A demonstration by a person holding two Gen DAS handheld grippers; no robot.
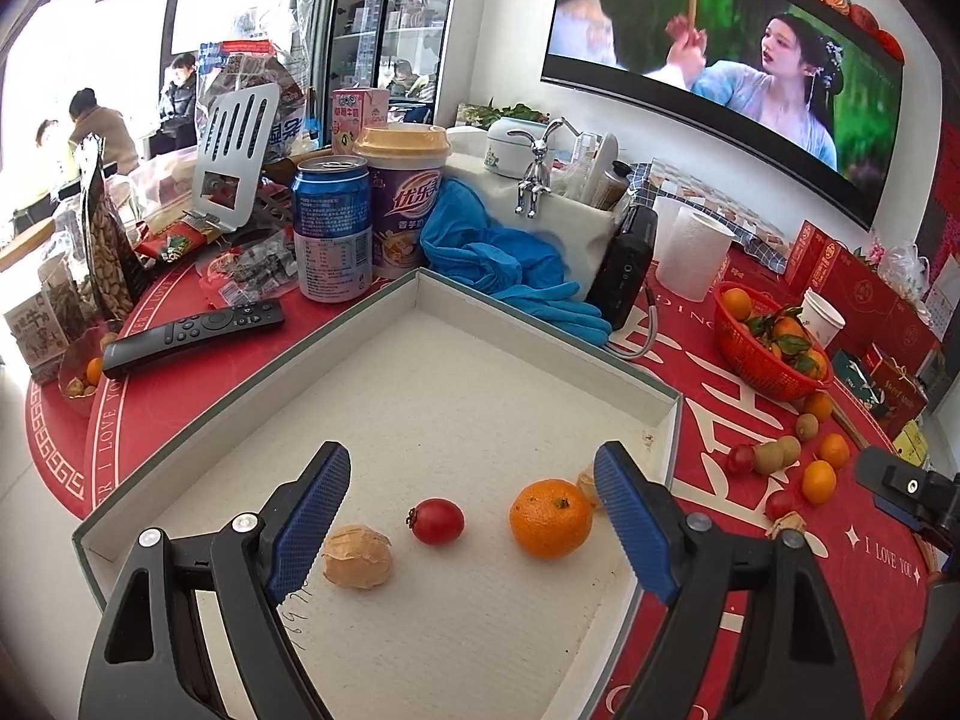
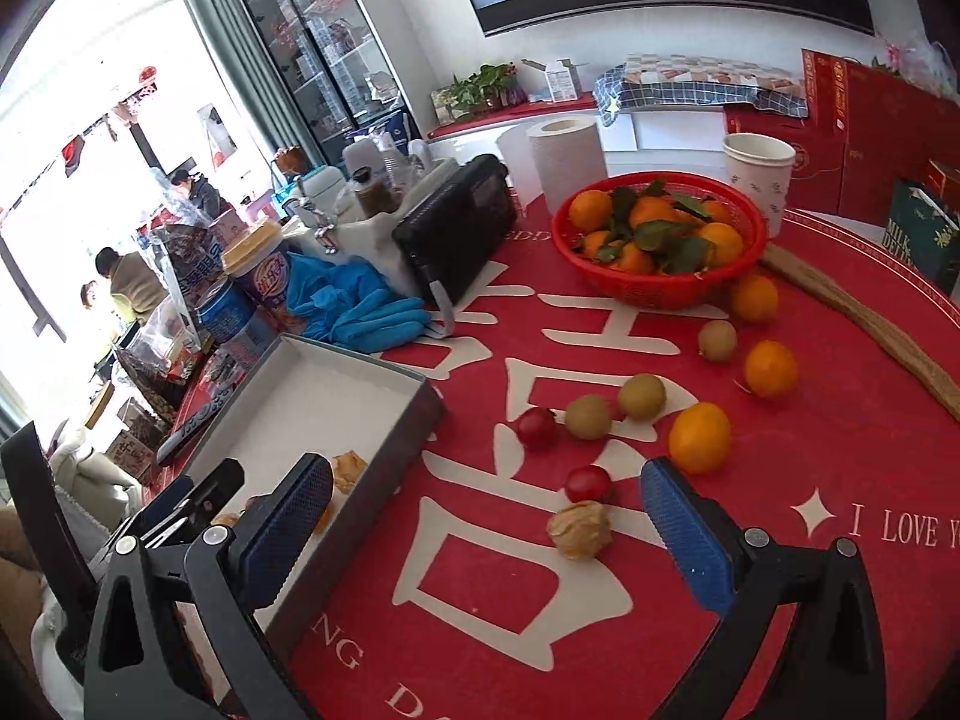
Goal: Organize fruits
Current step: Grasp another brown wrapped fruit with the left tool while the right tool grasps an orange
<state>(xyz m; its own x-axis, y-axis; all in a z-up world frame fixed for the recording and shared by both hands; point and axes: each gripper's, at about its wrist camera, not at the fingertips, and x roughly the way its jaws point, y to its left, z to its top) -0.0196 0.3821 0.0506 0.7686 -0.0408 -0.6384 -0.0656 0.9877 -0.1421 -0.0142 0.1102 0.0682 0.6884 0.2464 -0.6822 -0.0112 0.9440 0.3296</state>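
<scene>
While the left tool (image 1: 471,501) hangs wide apart and empty over the shallow box (image 1: 372,324), three fruits lie in a row on the box floor between its fingers: a papery husk fruit (image 1: 357,556) at the left, a cherry tomato (image 1: 437,520) in the middle, a mandarin (image 1: 551,518) at the right. To the right of the box, the right tool (image 2: 486,501) is also spread wide, holding nothing, above the red surface (image 2: 810,600). Another husk fruit (image 2: 579,529) rests between its fingers with a red tomato (image 2: 588,483) just beyond; farther off lie loose mandarins, green fruits and a red basket (image 2: 660,291) of oranges
</scene>
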